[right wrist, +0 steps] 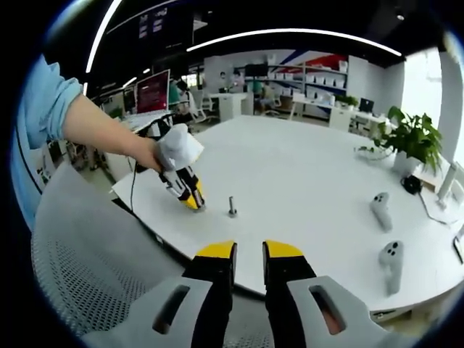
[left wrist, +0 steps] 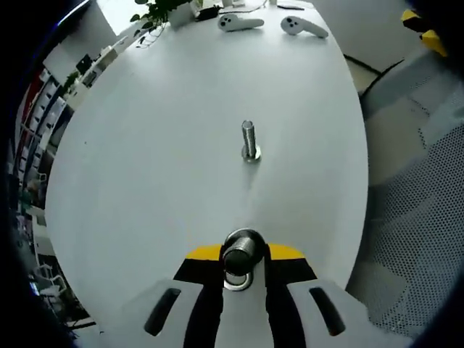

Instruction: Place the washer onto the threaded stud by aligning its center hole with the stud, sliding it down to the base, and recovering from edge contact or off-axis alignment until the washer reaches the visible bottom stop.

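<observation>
Progress looked slight to me at that moment. My left gripper had its jaws drawn in on a second threaded piece, a bolt standing end-on between the yellow tips with a ring-shaped washer low around it; whether that ring was the task's washer or fixed to the bolt, I could not tell. The threaded stud stood upright and bare on the white worktop, well ahead of the left gripper, with nothing threaded over it and its base flange uncovered. So I judged that the carry across, the lining up of hole and stud, and the slide down to the bottom stop were all left to do.

From the right gripper view, my right gripper hung off the worktop's edge above a mesh chair, jaws narrowly apart and holding nothing. Two white controllers lay to one side, near a potted plant.

As for writing, I could read none; a red screen in the background was too small to make out.
</observation>
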A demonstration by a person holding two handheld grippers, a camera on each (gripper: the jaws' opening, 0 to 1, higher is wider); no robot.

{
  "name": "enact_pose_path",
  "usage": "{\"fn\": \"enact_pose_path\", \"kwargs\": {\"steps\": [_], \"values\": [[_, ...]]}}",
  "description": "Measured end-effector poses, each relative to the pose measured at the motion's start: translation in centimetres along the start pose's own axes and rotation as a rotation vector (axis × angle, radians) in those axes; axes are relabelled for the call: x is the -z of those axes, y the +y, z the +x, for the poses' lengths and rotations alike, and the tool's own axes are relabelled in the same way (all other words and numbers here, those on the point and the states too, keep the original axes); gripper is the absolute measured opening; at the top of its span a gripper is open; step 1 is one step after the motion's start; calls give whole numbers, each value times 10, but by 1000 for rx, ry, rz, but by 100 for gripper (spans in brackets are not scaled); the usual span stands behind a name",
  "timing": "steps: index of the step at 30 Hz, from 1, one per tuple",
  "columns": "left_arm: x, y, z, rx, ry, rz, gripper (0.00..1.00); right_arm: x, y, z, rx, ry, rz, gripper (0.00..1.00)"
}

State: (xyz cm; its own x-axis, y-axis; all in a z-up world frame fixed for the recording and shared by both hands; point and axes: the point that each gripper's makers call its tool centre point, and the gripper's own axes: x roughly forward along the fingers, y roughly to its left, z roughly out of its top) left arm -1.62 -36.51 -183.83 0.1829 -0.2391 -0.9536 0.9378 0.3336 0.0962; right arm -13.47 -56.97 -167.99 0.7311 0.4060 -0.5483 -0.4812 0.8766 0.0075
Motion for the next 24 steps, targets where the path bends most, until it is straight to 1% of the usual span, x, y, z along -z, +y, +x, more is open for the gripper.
{"fn": "enact_pose_path", "kwargs": {"steps": [1,3,7,9,11,13,14,15,16,17,18,20,22,24], "values": [[1,-1,1,-2,6,5,19,0,0,0,0,0,-1,17],[-3,-1,-2,5,0,-4,19,0,0,0,-1,1,0,17],[-6,0,0,8,-13,-24,19,0,0,0,-1,0,2,17],[-6,-1,0,14,-13,-18,19,-1,0,1,0,-3,-1,17],[-4,-2,0,35,-16,-28,20,-1,1,1,-3,-2,-4,17],[1,-2,-1,47,-18,-9,21,-1,0,1,-7,-2,-5,17],[1,-2,-3,55,-28,-38,23,-1,0,1,-12,-2,-6,17],[3,-4,-7,65,-42,-104,24,-1,-1,2,-23,1,-4,17],[4,-3,-9,68,-53,-135,26,0,-2,2,-23,2,-5,17],[7,-1,-12,64,-71,-159,32,1,-2,1,-16,4,-1,17],[10,0,-15,63,-80,-170,38,0,-2,1,-15,-2,-1,17],[20,-2,-21,69,-76,-169,49,0,-1,1,-18,1,-5,17],[30,2,-28,36,-92,-159,54,0,0,2,-22,2,-6,17],[42,3,-36,26,-89,-178,54,0,0,2,-25,3,-7,17]]}}
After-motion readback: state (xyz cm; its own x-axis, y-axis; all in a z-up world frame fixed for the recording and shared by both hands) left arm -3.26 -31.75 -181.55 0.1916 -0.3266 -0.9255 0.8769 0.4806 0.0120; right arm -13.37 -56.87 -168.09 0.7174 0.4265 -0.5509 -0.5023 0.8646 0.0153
